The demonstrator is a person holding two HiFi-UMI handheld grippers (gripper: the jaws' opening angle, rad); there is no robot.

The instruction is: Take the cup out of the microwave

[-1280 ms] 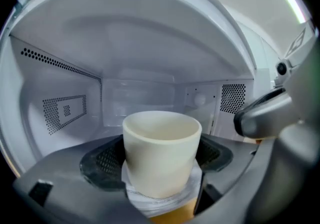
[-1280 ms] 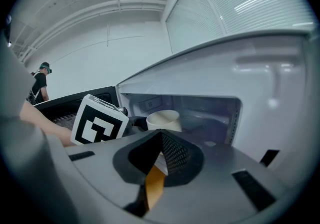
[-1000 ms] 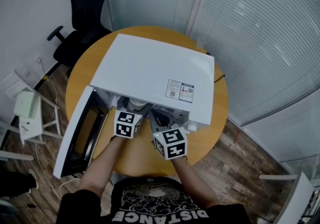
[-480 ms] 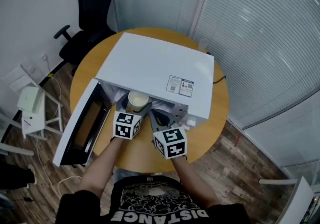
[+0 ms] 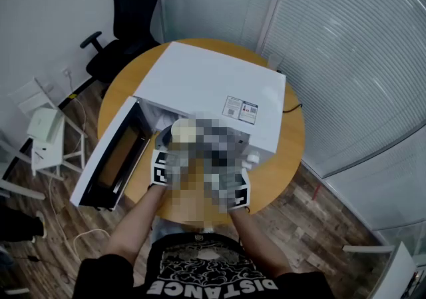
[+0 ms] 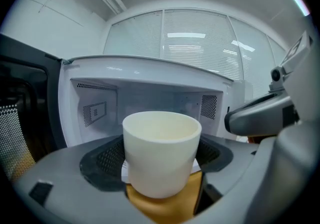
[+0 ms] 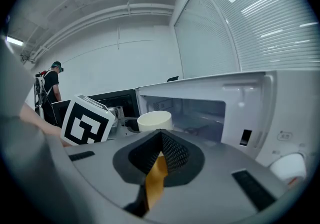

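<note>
A cream cup (image 6: 161, 158) sits upright between the jaws of my left gripper (image 6: 161, 188), which is shut on it just in front of the open microwave cavity (image 6: 145, 101). In the head view the cup (image 5: 184, 131) shows at the mouth of the white microwave (image 5: 213, 94); a mosaic patch hides most of both grippers there. My right gripper (image 7: 160, 135) is shut with nothing between its pads. It hovers beside the left one, in front of the microwave (image 7: 250, 108), and sees the cup (image 7: 154, 120) ahead to the left.
The microwave door (image 5: 110, 161) hangs open to the left, past the edge of the round wooden table (image 5: 286, 158). A black office chair (image 5: 130, 14) and a white folding stand (image 5: 43, 134) are on the floor at left. A person (image 7: 50, 88) stands far off.
The cup has come forward out from under the microwave's top edge, held by the left gripper. The right gripper has stayed shut beside it.
</note>
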